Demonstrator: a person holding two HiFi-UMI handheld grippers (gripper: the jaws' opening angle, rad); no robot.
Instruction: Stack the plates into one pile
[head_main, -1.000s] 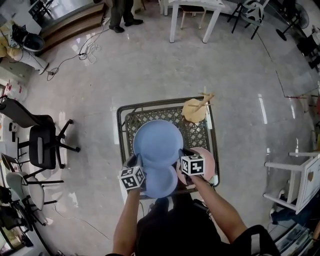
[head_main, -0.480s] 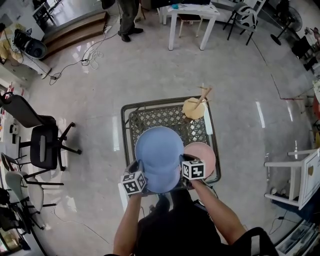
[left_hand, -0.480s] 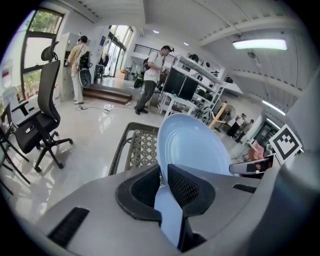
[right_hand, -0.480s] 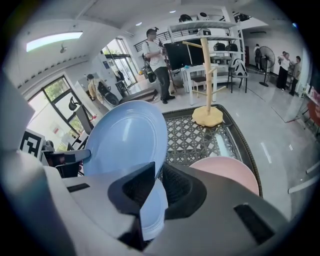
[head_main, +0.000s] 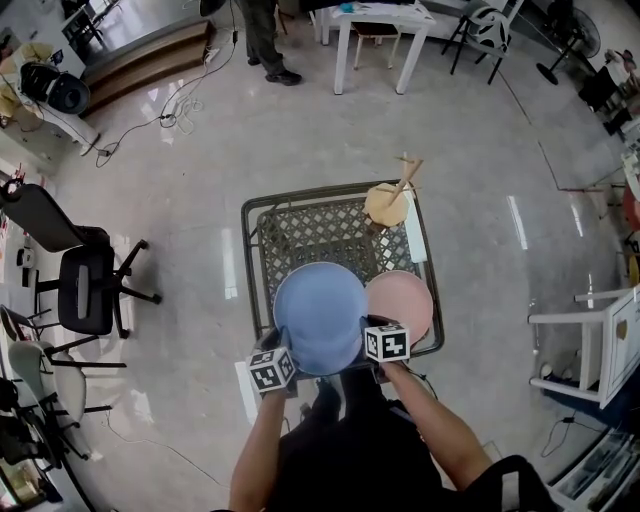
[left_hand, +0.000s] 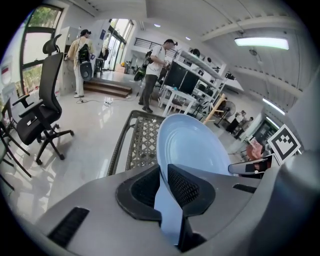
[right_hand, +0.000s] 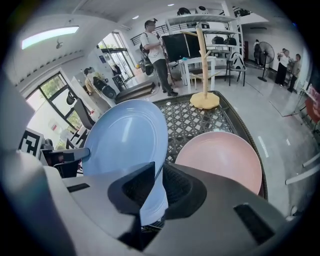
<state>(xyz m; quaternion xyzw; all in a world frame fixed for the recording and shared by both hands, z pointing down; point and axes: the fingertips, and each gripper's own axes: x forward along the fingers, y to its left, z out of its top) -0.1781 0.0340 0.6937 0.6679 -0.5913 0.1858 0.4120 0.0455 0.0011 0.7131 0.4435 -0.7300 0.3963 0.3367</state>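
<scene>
Two grippers share one load: the left gripper (left_hand: 163, 186) and the right gripper (right_hand: 157, 183) each pinch the near rim of the large blue plate (head_main: 319, 314), their dark ribbed pads pressed against either face of the thin edge. In the head view the plate sits in the lower middle of the frame, over the near part of the metal lattice table (head_main: 325, 228), with the left gripper's marker cube at its lower left and the right one's at its lower right. From the gripper views the plate rises away from the jaws at a tilt. Just to its right lies the pink plate (head_main: 404, 304), flat on the lattice, its left edge meeting the blue rim; whether they overlap cannot be told. A wooden stand (head_main: 388, 204) stands at the table's far right corner, toward the frame's upper middle.
</scene>
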